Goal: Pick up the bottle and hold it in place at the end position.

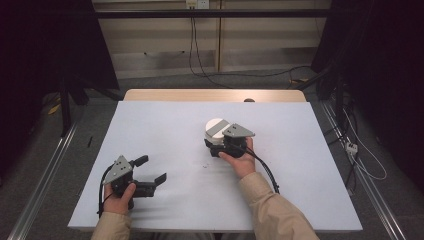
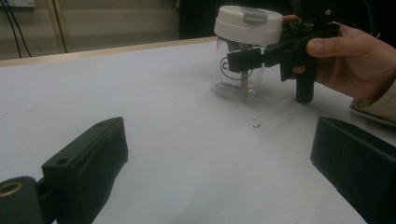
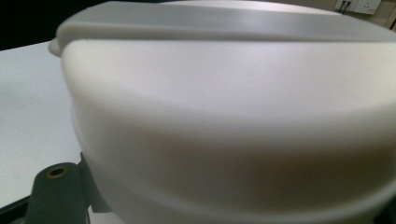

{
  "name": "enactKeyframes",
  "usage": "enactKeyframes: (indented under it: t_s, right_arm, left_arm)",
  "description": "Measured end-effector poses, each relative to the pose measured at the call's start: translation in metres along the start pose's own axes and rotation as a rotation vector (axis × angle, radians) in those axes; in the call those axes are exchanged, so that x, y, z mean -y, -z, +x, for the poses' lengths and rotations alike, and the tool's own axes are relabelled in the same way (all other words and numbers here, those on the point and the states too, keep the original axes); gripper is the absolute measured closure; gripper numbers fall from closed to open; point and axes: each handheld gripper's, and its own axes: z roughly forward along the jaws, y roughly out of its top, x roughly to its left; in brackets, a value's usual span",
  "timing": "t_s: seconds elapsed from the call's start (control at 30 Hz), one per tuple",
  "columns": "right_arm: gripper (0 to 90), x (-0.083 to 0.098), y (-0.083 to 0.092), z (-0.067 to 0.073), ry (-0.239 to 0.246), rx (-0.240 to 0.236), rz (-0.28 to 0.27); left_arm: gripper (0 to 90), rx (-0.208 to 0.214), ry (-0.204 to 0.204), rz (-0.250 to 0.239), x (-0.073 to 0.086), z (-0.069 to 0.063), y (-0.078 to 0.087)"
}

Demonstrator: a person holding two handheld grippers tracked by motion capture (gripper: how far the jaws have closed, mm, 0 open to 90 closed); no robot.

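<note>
i see a grey carpeted floor (image 1: 165, 82) with cables under a pale wall, and in front of it my desk (image 1: 165, 125) with its white top and a wooden strip along the far edge. on the desk, right of centre, stands a clear jar (image 2: 240, 74) with a broad white lid (image 2: 248, 24) that carries a grey tab; the glass shows a dark printed logo. my right tongs (image 1: 220, 145) sit against the near side of that jar, just under the lid, held by my right hand (image 1: 241, 161); in the left gripper view one jaw lies across the front of the glass, and in the right gripper view the lid looms very close, so i read these tongs as closed around the jar. my left tongs (image 1: 150, 170) rest low over the near left part of the desk, in my left hand (image 1: 119, 200), jaws spread wide with nothing between them, well apart from the jar. a few tiny specks (image 2: 256, 124) lie on the desk just in front of the jar.
</note>
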Motion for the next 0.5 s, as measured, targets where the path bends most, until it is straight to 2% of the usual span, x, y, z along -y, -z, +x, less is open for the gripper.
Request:
enactKeyframes:
  t_s: [0.13,0.23,0.5]
  right_arm:
    - [18.8,0.000,0.001,-0.001,-0.020,-0.006,0.007]
    - [18.8,0.000,0.001,0.000,-0.004,-0.003,0.010]
    - [18.9,0.000,0.001,-0.002,-0.016,-0.009,0.008]
  left_arm:
    - [3.6,-0.002,-0.001,0.002,-0.001,0.000,0.000]
    - [3.5,0.002,0.001,0.000,-0.003,-0.001,-0.001]
    - [3.0,-0.008,-0.002,0.006,-0.014,-0.006,-0.013]
